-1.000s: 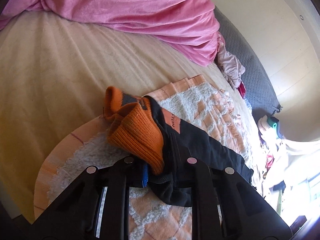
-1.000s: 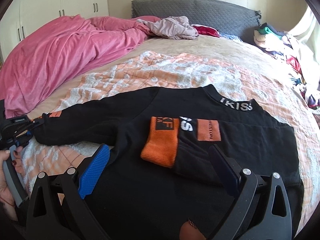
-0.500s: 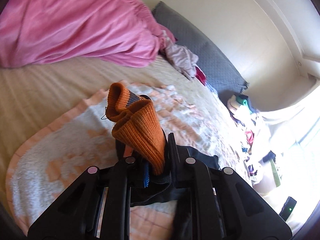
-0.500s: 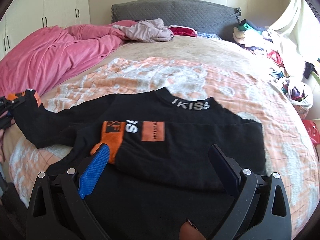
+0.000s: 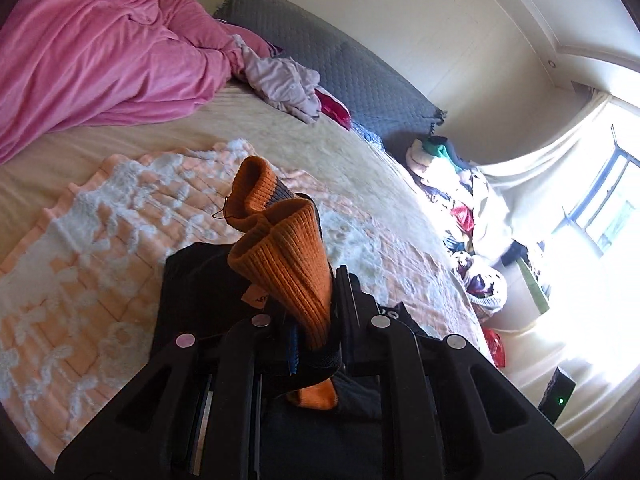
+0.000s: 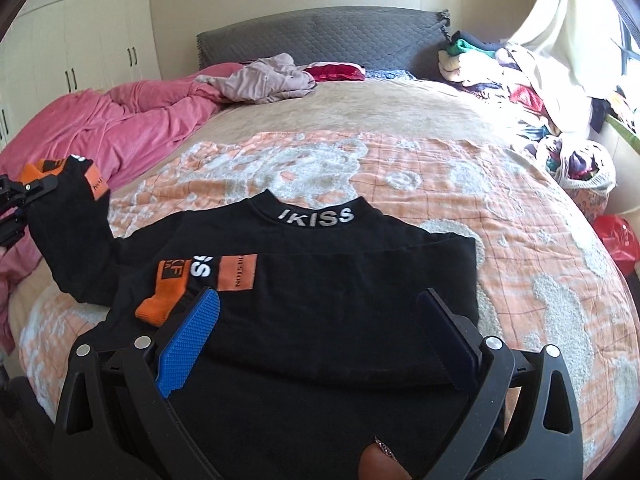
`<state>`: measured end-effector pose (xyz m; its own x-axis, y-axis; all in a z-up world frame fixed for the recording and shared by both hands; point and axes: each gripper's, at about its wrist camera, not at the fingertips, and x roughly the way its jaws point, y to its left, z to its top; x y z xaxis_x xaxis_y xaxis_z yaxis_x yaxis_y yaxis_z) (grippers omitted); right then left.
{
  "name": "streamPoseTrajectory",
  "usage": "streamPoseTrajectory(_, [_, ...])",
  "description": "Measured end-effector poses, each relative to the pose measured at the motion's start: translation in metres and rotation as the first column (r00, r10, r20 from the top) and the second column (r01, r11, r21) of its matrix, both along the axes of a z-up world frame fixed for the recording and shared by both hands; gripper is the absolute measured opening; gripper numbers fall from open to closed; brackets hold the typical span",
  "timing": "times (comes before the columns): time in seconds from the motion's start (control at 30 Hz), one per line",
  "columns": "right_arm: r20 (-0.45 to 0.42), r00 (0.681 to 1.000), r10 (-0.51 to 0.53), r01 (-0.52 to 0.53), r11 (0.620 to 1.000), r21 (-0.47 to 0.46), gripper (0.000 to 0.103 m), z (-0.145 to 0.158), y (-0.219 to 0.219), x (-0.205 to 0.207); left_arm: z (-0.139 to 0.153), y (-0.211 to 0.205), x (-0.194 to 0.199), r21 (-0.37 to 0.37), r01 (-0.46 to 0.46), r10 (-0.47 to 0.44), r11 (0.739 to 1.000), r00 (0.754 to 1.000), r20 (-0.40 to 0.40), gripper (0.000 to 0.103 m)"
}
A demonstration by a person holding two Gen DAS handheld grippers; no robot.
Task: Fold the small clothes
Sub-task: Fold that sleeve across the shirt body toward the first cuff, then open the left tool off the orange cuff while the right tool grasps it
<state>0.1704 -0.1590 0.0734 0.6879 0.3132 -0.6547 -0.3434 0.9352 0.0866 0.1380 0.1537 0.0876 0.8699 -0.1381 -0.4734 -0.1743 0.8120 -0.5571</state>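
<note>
On the bed's peach-and-white tufted blanket [image 6: 460,184] lies the black long-sleeved top [image 6: 328,264]. My left claw [image 5: 314,320] pinches its ribbed orange cuff [image 5: 288,264], hiding the pads; my right claw [image 6: 320,344] hovers open, covering the hem.

Black hand-held gripper [image 6: 316,336], blue textured pads [image 6: 192,336], silver screws.

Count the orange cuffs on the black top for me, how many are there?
2. One orange cuff lies folded across the black top's front, by the right gripper's blue finger. The other cuff is pinched in the left gripper, lifted off the bed.
</note>
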Motion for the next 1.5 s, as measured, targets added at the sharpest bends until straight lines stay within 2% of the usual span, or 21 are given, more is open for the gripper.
streamPoseTrajectory(0.33, [-0.07, 0.987, -0.144, 0.148, 0.987, 0.062, 0.098, -0.005, -0.066, 0.014, -0.018, -0.073, 0.034, 0.036, 0.129, -0.126, 0.991, 0.99, -0.068, 0.008])
streamPoseTrajectory(0.53, [-0.1, 0.975, -0.196, 0.207, 0.972, 0.11, 0.098, -0.005, -0.095, 0.016, -0.028, -0.097, 0.045, 0.035, 0.17, -0.165, 0.985, 0.981, -0.103, 0.008])
streamPoseTrajectory(0.8, [-0.105, 0.97, -0.221, 0.236, 0.96, 0.153, 0.098, 0.001, -0.111, 0.016, -0.043, -0.13, 0.051, 0.049, 0.239, -0.229, 0.97, 0.962, -0.15, 0.008])
streamPoseTrajectory(1.17, [-0.123, 0.965, -0.231, 0.251, 0.95, 0.183, 0.098, 0.002, -0.117, 0.016, -0.055, -0.155, 0.055, 0.042, 0.321, -0.308, 0.946, 0.932, -0.19, 0.007])
streamPoseTrajectory(1.4, [-0.136, 0.964, -0.229, 0.252, 0.95, 0.184, 0.099, -0.002, -0.116, 0.019, -0.062, -0.163, 0.055, 0.033, 0.372, -0.358, 0.928, 0.911, -0.205, 0.012])
streamPoseTrajectory(1.43, [-0.138, 0.964, -0.227, 0.251, 0.95, 0.185, 0.098, -0.003, -0.115, 0.019, -0.062, -0.164, 0.054, 0.027, 0.383, -0.37, 0.923, 0.907, -0.203, 0.014])
streamPoseTrajectory(1.5, [-0.147, 0.965, -0.217, 0.243, 0.951, 0.189, 0.098, -0.004, -0.113, 0.019, -0.06, -0.165, 0.052, 0.032, 0.398, -0.385, 0.917, 0.902, -0.194, 0.026])
